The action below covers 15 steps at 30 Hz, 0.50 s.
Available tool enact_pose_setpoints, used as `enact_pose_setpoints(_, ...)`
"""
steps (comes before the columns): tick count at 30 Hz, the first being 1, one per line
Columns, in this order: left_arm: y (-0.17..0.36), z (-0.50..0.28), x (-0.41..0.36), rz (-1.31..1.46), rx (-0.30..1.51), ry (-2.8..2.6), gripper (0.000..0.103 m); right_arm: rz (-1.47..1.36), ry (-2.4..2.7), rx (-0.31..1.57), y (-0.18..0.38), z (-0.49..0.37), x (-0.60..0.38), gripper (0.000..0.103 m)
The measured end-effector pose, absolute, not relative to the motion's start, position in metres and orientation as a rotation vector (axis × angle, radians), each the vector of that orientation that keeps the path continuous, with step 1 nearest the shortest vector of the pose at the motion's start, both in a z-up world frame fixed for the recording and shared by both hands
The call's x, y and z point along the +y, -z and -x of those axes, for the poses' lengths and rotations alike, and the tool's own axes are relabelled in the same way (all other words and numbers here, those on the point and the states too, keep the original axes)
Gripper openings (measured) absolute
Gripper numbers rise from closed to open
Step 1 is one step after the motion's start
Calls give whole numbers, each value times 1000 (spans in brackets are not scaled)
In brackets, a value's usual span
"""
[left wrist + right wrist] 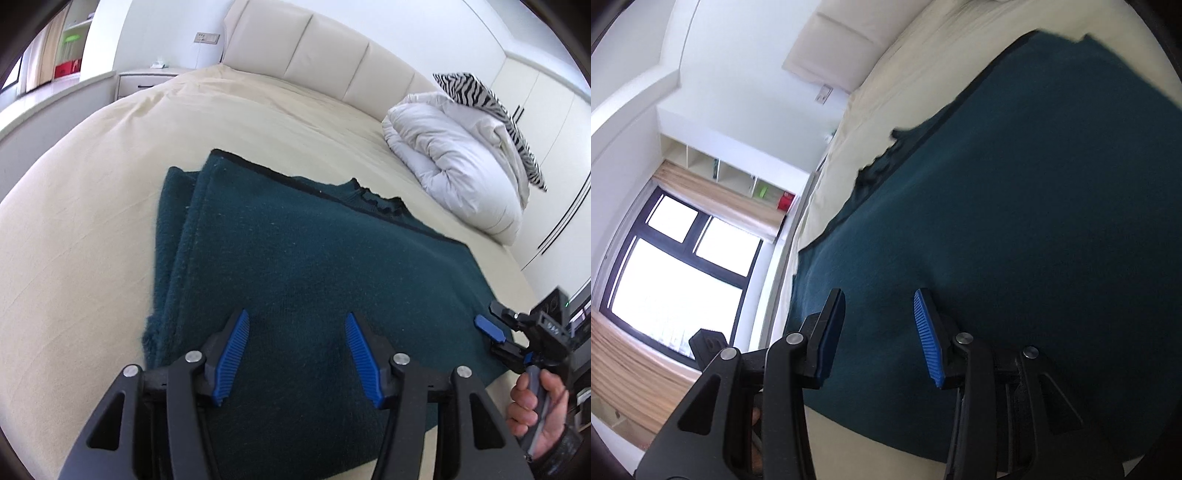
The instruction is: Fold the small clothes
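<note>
A dark teal knitted woollen garment (295, 266) lay spread on the cream bedsheet (92, 221), partly folded: a doubled layer showed along its left edge, and the black-trimmed collar lay at its far edge.

The left gripper (297, 347) hovered over the near part of the garment with its blue ribbed pads apart and nothing visibly pinched between them; jaws released. The right gripper (879, 325), held in a person's hand (535, 410), stood at the garment's near right edge. Its jaws were parted, with cloth behind them but no fold seen pressed between the pads; whether the tips touched the knit could not be told.

Risks, as judged:
- The thick knit may be caught in one layer only, so the stacked left fold would slide apart when lifted.
- With the two grippers well apart, uneven lifting would skew the next fold.
- Dragging may wrinkle the loose sheet and pull the garment askew.
- The white duvet (454, 166), bundled far right with a zebra-striped cushion (491, 107), lay near; a wide swing could catch it.

Containers: open wall shelves (738, 173) beside the window held small green and red items, too small to identify. None served the task.
</note>
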<state>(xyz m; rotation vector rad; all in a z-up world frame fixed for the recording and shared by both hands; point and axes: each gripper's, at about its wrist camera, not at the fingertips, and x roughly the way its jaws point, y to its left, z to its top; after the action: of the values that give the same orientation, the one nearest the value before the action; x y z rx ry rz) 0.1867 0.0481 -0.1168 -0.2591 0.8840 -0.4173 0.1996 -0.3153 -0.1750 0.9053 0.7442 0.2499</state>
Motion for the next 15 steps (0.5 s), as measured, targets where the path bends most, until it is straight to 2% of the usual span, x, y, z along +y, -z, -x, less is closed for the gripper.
enact_pose_setpoints(7,86,-180,70,311,837,350,56,-865,56,633,144,-140,-434,41)
enact_pose_setpoints(9,80,-183,64,336,833,375,56,-844,95,647,139,-132,-449,53)
enact_pose_setpoints(15,82,-184,27,370,862,460,59,-906,15,704,149,-149,-453,54)
